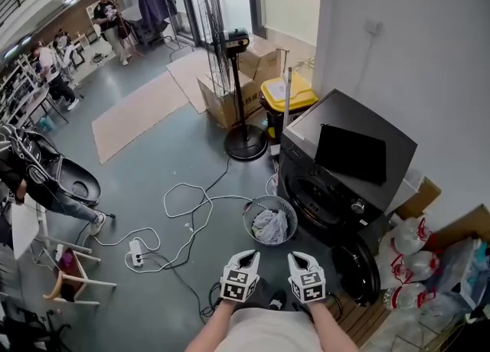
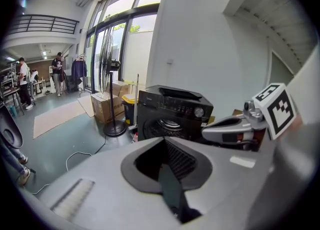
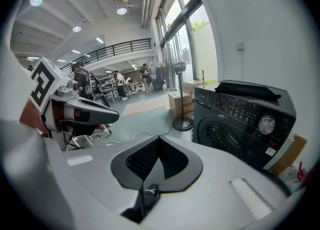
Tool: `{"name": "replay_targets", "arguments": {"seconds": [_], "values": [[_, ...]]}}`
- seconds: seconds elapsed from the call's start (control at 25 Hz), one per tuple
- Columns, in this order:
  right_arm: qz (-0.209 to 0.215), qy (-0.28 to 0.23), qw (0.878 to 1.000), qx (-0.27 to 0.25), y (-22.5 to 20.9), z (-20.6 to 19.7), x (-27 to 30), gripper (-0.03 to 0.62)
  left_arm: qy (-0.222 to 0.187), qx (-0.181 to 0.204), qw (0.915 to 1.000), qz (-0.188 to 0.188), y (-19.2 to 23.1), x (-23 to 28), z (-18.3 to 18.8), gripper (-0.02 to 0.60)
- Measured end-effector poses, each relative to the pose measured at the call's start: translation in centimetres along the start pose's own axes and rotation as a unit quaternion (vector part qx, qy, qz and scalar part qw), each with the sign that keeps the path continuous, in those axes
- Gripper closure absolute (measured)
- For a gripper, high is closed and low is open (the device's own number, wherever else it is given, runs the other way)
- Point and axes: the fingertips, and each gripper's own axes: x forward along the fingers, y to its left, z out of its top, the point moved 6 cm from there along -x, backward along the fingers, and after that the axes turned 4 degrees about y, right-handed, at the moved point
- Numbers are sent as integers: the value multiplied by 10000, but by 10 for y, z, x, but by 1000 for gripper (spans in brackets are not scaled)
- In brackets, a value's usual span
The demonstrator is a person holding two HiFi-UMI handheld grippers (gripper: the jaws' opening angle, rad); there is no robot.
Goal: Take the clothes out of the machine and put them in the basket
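At the bottom edge of the head view, my left gripper (image 1: 242, 270) and right gripper (image 1: 305, 270) sit side by side, close together and level with each other, marker cubes up, at the ends of my forearms. Both pairs of jaws are pressed together with nothing between them, as each gripper view shows. Just to my right, the round door (image 1: 356, 270) of the washing machine (image 1: 305, 135) hangs open near floor level, beside my right gripper. Ahead of my grippers stands the basket (image 1: 246, 224), a round wire one on the grey floor, just beside the machine's front; a pale bundle of clothes (image 1: 270, 226) lies inside it. The drum opening (image 1: 318, 193) faces the basket, and I cannot tell whether anything is left inside. A flat black item (image 1: 351, 153) lies on the machine's dark top. Water bottles (image 1: 409, 266) with red caps crowd the corner to the right of the machine. To the left, a white cable (image 1: 187, 213) loops across the floor to a power strip (image 1: 137, 252). Beyond the machine stand a yellow bin (image 1: 287, 98), a pedestal fan (image 1: 243, 90) on a round black base, and cardboard boxes (image 1: 230, 102). Far back, by the tall windows, people (image 1: 111, 21) stand near a clothes rack.
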Motion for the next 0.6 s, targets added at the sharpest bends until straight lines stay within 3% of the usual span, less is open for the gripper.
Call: {"name": "replay_targets", "arguments": {"seconds": [0.6], "values": [[-12, -1, 10000, -9, 10, -1, 6, 593, -10, -98, 10000, 2, 8, -7, -6, 523]]}}
